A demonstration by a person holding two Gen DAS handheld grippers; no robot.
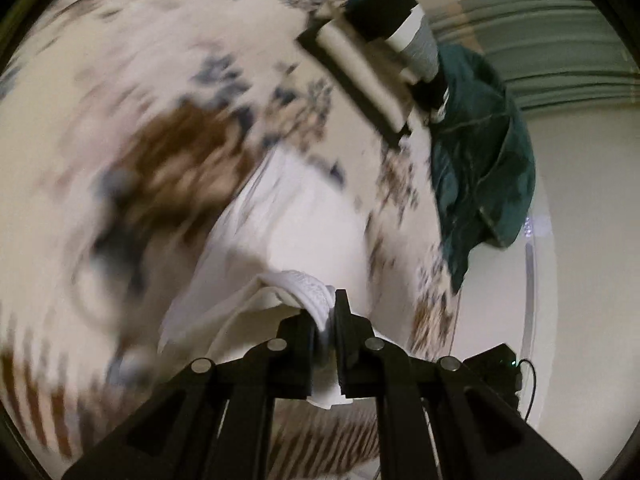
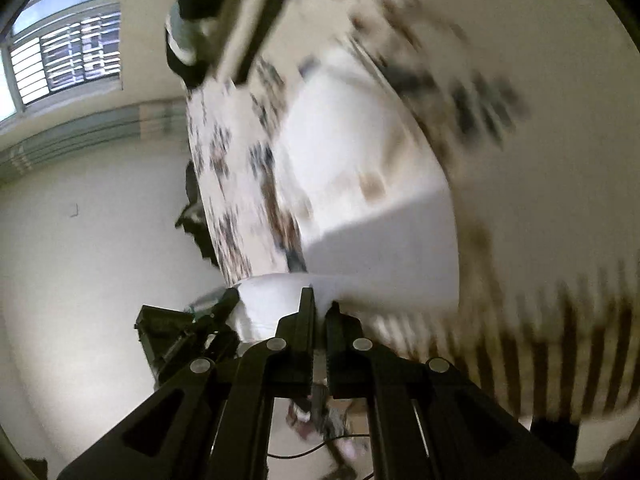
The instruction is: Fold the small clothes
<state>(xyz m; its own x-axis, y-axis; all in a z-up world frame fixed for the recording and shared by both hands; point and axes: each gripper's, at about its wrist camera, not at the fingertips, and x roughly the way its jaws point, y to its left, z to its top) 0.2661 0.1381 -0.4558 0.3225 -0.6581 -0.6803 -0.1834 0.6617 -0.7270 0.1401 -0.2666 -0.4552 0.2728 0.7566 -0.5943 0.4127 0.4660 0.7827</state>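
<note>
Both the left gripper [image 1: 333, 314] and the right gripper [image 2: 320, 312] have their jaws pinching an edge of the white garment [image 1: 304, 240], held above the patterned bedspread [image 1: 168, 128], apparently mid-fold; next likely laying it flat.

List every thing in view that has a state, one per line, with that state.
Left gripper: shut on white cloth garment.
Right gripper: shut on white cloth garment.
White cloth garment: lifted at one edge by both grippers, the rest draped on the patterned cloth surface.
Dark green cloth garment: crumpled, unfolded, at the surface's edge.
Folded striped stack: folded, lying on the surface.
</note>
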